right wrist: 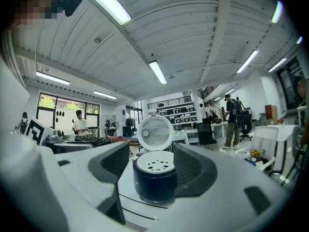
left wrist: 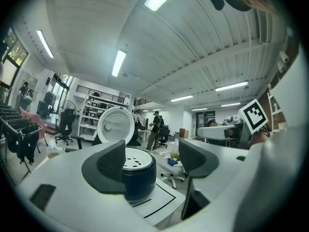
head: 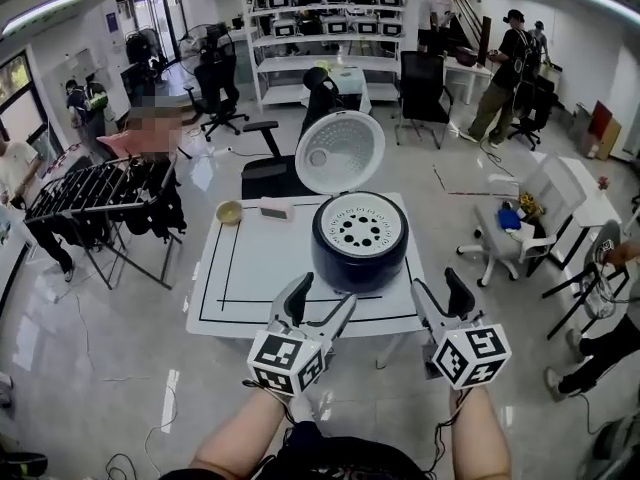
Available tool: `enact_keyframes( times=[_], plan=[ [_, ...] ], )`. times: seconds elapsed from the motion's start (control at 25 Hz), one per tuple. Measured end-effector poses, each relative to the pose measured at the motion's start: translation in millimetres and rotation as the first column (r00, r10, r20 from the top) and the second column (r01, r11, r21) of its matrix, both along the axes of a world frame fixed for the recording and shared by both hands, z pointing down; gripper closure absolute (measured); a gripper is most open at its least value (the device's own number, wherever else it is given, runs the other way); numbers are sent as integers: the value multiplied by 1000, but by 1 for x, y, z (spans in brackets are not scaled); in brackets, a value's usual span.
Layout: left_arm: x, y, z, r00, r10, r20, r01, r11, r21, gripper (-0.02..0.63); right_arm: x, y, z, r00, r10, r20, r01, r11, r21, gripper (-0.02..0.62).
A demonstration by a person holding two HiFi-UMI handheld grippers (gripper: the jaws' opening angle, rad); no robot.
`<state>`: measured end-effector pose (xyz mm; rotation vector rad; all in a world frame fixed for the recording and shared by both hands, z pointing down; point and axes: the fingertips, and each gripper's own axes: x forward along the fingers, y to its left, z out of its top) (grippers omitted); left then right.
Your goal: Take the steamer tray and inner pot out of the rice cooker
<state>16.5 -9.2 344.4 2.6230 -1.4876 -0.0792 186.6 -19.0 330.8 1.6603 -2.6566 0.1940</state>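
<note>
A dark blue rice cooker [head: 359, 253] stands on the right half of a white table [head: 240, 268], its round white lid [head: 339, 152] swung up behind it. A white perforated steamer tray [head: 359, 225] sits in its top. The inner pot is hidden under the tray. My left gripper [head: 320, 303] hangs open at the table's near edge, left of the cooker. My right gripper [head: 440, 296] is open too, just off the cooker's near right side. Both gripper views look at the cooker [left wrist: 138, 170] [right wrist: 154, 179] between empty jaws.
A small yellowish bowl [head: 229, 212] and a flat white device [head: 276, 208] lie at the table's far edge. A black clothes rack [head: 95, 193] stands to the left, office chairs [head: 268, 168] behind and a white chair [head: 505, 228] to the right. People stand further back.
</note>
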Motion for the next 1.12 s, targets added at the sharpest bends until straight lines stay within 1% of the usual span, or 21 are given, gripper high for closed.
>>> enact_keyframes(
  times=[0.28, 0.52, 0.68, 0.92, 1.12],
  plan=[
    [-31, -71, 9, 997, 74, -9, -74, 997, -33, 270, -31, -59, 6, 997, 80, -18, -81, 996, -31, 325],
    [-52, -119, 16, 989, 145, -1, -145, 988, -54, 272, -52, -97, 15, 987, 161, -19, -162, 985, -54, 325],
    [-64, -137, 24, 982, 191, 16, -189, 980, -67, 272, -66, -114, 21, 980, 200, -21, -200, 978, -58, 325],
    [-77, -154, 32, 973, 227, 31, -224, 970, -91, 272, -82, -126, 25, 972, 235, -26, -236, 969, -69, 325],
    [-74, -158, 35, 971, 238, 29, -234, 967, -99, 272, -80, -129, 27, 968, 248, -42, -251, 965, -77, 325]
  ],
)
